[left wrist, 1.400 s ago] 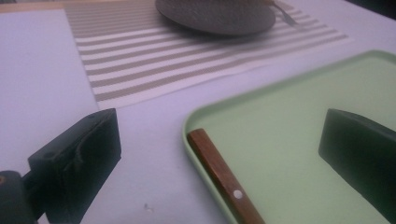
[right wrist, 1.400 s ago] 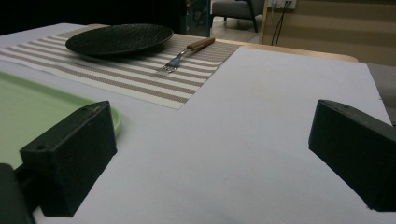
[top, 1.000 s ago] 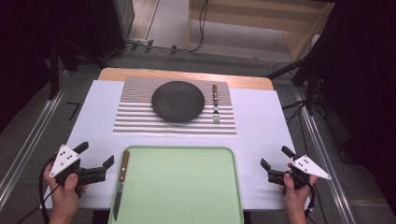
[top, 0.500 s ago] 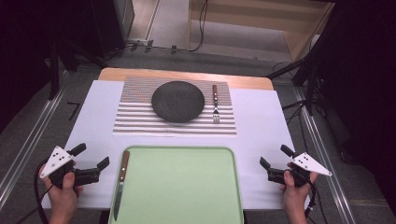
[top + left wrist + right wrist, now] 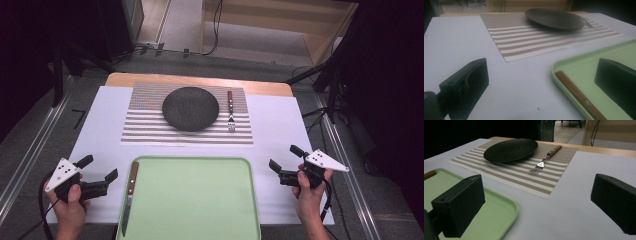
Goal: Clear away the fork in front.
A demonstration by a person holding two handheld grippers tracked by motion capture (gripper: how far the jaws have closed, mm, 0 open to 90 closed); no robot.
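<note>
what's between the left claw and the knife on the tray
Nothing but bare white table and the green tray's raised rim; the left claw stands open beside the knife. The left gripper view and the high view both show this.

Table (image 5: pixel 280 130): white cover, with a light wood edge along the far side. Placemat (image 5: pixel 150 131): white and brown-grey horizontal stripes. Plate (image 5: pixel 190 108): matt black with a fine textured pattern. Fork (image 5: pixel 231 113): silver metal with a reddish-brown wooden handle. Tray (image 5: pixel 200 200): plain pale green. Knife (image 5: pixel 128 197): reddish-brown wooden handle with a pale rivet, grey metal blade. Left tongs (image 5: pixel 98 172) and right tongs (image 5: pixel 283 158): black jaws, each topped by a light grey triangular plate with dark dots.
</note>
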